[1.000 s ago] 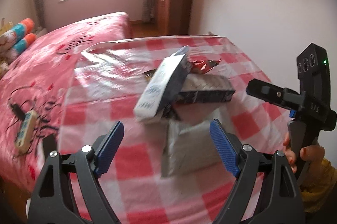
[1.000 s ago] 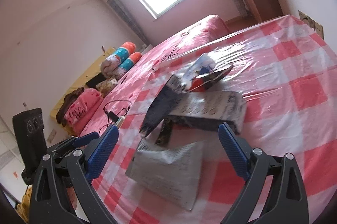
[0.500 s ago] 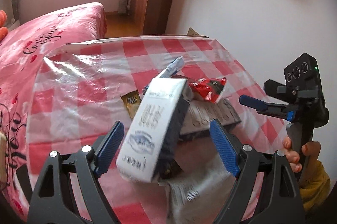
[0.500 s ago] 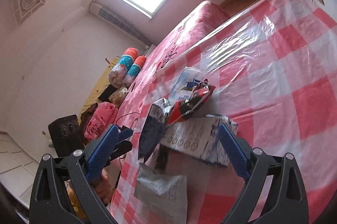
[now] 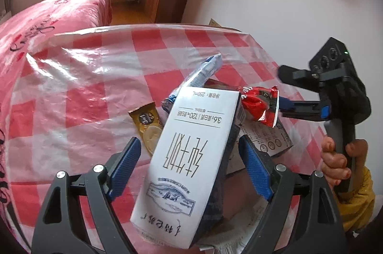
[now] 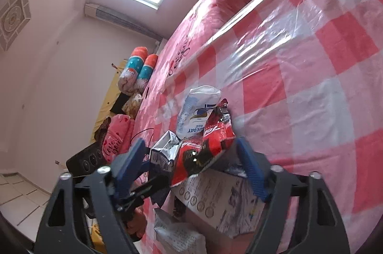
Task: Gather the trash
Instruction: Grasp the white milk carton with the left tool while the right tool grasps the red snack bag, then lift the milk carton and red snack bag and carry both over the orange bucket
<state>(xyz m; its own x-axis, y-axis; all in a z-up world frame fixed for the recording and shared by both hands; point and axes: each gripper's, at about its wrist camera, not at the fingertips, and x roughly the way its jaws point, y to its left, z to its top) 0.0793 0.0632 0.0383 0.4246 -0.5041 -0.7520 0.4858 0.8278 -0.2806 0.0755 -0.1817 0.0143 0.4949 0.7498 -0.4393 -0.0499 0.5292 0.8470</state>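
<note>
— Several pieces of trash are heaped on the red-and-white checked tablecloth [image 5: 71, 96]. A white milk carton [image 5: 191, 158] is seen tilted, propped on the pile, right between the blue pads of the left gripper [image 5: 189, 170].

— Is the carton clamped by that gripper?

— No contact can be made out; the jaws are spread wide, with a gap left on either side of the carton. A red snack wrapper [image 5: 259, 107] is found just past the carton's upper corner, and a blue-and-white pouch [image 5: 203, 74] is leaned up behind it. A gold sachet [image 5: 147, 122] is laid flat on the cloth to the left of the carton.

— And the other side?

— The right gripper [image 6: 191, 172] is held wide open as well, with the red wrapper [image 6: 205, 146] and the crumpled silver top of the carton [image 6: 165, 148] framed between its fingers. A grey printed box [image 6: 222, 199] is lying under the wrapper, and a crinkled silver bag [image 6: 177, 232] is seen below it at the near edge. From the left wrist camera, one blue finger of the right gripper [image 5: 287, 104] is shown close beside the wrapper; whether it is touched cannot be told.
</note>
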